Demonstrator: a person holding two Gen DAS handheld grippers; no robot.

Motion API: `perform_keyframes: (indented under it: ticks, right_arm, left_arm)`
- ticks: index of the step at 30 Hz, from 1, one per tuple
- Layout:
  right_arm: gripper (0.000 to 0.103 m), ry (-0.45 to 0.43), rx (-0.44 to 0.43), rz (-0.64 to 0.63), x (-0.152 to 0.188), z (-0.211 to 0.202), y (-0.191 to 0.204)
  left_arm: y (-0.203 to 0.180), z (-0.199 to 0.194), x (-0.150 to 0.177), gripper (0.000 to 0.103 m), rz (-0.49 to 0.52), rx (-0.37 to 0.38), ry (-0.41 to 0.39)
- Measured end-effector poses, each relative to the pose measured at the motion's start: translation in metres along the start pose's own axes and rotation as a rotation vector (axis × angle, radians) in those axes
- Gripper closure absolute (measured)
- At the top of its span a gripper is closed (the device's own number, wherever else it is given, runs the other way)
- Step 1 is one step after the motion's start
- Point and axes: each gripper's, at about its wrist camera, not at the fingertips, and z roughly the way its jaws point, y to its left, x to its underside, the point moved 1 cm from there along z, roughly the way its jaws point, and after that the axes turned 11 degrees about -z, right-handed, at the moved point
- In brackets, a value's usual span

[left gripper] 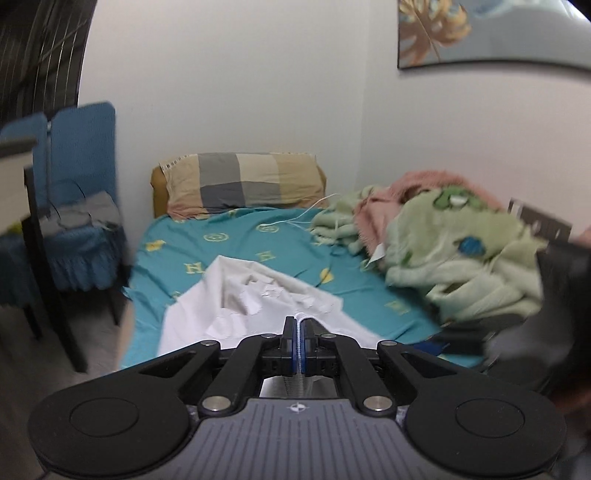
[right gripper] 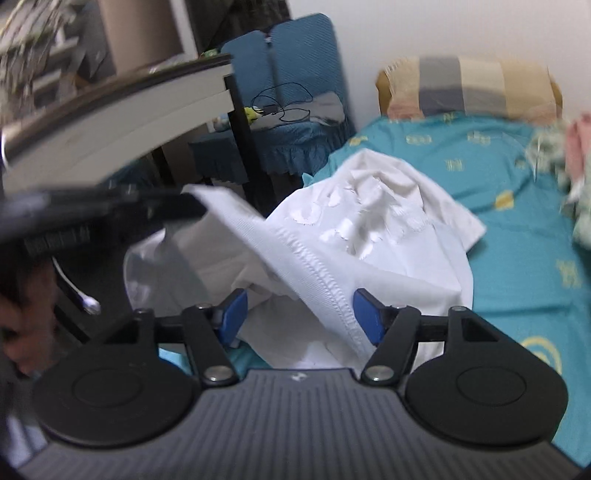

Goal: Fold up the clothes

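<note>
Left claw (left gripper: 298, 325) is pinched tight, blue pads pressed together with a thin edge of the white garment (left gripper: 255, 299) caught between them, the cloth lifted off the bed and running away from the tips. Right claw (right gripper: 301, 314) stands wide, its blue pads (right gripper: 369, 321) well apart; a stitched hem of the white garment (right gripper: 332, 236) drapes down through the gap and brushes the right-side pad, but neither pad presses on it (so nothing gripped on that side). In the right wrist view the left claw (right gripper: 184, 206) shows up at the left edge, dark and blurred, holding a corner of the cloth raised, with a hand (right gripper: 26, 328) below it.

Out from there: the garment's bulk sits rumpled near the foot end of the bed, on the teal sheet (left gripper: 229, 240) with its yellow pattern. A crumpled green blanket (left gripper: 461, 243) and a pink one (left gripper: 424, 184) are heaped along the wall side, apart from the garment. At the head lies a checked pillow (left gripper: 243, 182). Beside the bed stands a blue-covered chair (left gripper: 77, 206) with cables and small items on its seat, next to a table (right gripper: 110, 122) with a dark frame. A leaf picture (left gripper: 480, 29) hangs on the wall.
</note>
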Motion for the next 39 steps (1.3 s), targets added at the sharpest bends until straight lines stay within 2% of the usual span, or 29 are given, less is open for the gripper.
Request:
perform_keyframes:
  ticks: [4,7,9,14,18,22,24,25,27,30,32,36,39]
  right_arm:
    - [0.038,0.028,0.192,-0.089,-0.001,0.025,0.015]
    - [0.038,0.056,0.326,-0.069,0.003,0.033,0.009]
    - [0.038,0.07,0.367,-0.031,0.005,0.026,0.001]
    - [0.038,0.118,0.385,0.121,0.02,-0.007,-0.023]
    - [0.038,0.156,0.338,0.232,0.032,-0.018,-0.038]
    - [0.038,0.181,0.374,0.228,0.036,-0.008,-0.039]
    - [0.039,0.208,0.361,0.212,0.04,0.005,-0.037]
    - [0.041,0.215,0.353,0.206,0.041,0.009,-0.036]
    - [0.079,0.21,0.379,0.172,0.038,0.013,-0.031]
    - [0.091,0.136,0.436,0.119,0.028,0.005,-0.025]
    - [0.091,0.084,0.432,0.135,0.023,-0.002,-0.026]
    - [0.091,0.011,0.385,0.193,0.018,-0.012,-0.032]
    - [0.091,-0.044,0.358,0.219,0.014,-0.019,-0.03]
  left_arm:
    - [0.0,0.005,0.003,0.101,-0.002,0.003,-0.005]
    - [0.001,0.02,0.008,0.101,-0.007,-0.024,-0.003]
    - [0.0,0.027,0.012,0.101,-0.004,-0.041,0.004]
    - [-0.004,0.035,0.018,0.101,0.008,-0.054,0.026]
    - [-0.006,0.038,0.022,0.101,0.023,-0.07,0.043]
    - [-0.006,0.039,0.025,0.101,0.021,-0.083,0.052]
    - [-0.007,0.04,0.026,0.101,0.02,-0.1,0.054]
    - [-0.006,0.041,0.027,0.101,0.016,-0.116,0.067]
    - [-0.005,0.045,0.031,0.1,0.007,-0.147,0.093]
    - [-0.001,0.053,0.044,0.098,-0.022,-0.222,0.155]
    - [0.001,0.057,0.051,0.095,-0.029,-0.265,0.182]
    - [-0.005,0.062,0.063,0.078,0.022,-0.357,0.182]
    - [-0.01,0.067,0.076,0.074,0.026,-0.415,0.208]
